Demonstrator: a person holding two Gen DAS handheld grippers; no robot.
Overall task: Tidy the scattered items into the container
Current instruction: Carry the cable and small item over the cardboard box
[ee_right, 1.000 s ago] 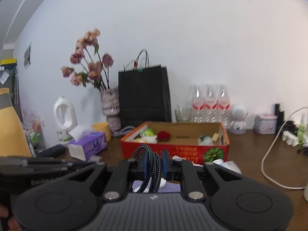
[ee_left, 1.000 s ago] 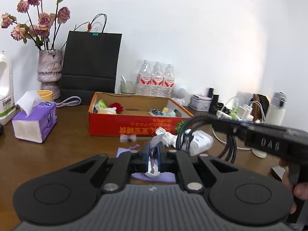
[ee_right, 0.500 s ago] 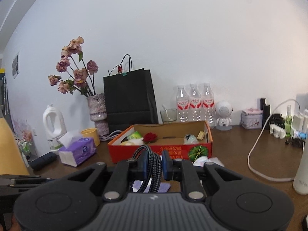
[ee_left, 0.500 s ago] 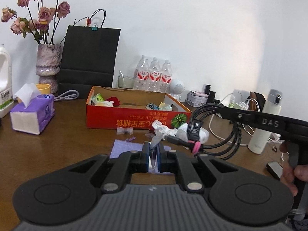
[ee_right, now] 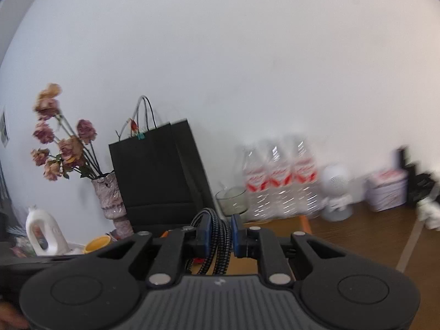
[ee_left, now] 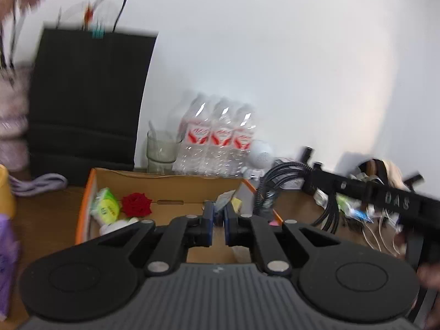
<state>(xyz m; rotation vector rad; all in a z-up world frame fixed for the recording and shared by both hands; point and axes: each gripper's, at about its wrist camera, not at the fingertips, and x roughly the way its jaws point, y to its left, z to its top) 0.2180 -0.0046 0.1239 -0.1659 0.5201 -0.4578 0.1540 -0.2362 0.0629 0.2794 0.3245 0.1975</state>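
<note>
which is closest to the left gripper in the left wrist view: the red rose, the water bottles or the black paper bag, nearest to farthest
1. red rose: inside the cardboard box, just ahead-left of the left gripper.
2. water bottles: behind the box, ahead.
3. black paper bag: far left by the wall; close to the bottles in depth, so this order is uncertain.

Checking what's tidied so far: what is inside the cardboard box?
In the box: a green packet, a red rose and something white beside them. The left gripper covers the box's near and right parts, so anything there is hidden.
</note>
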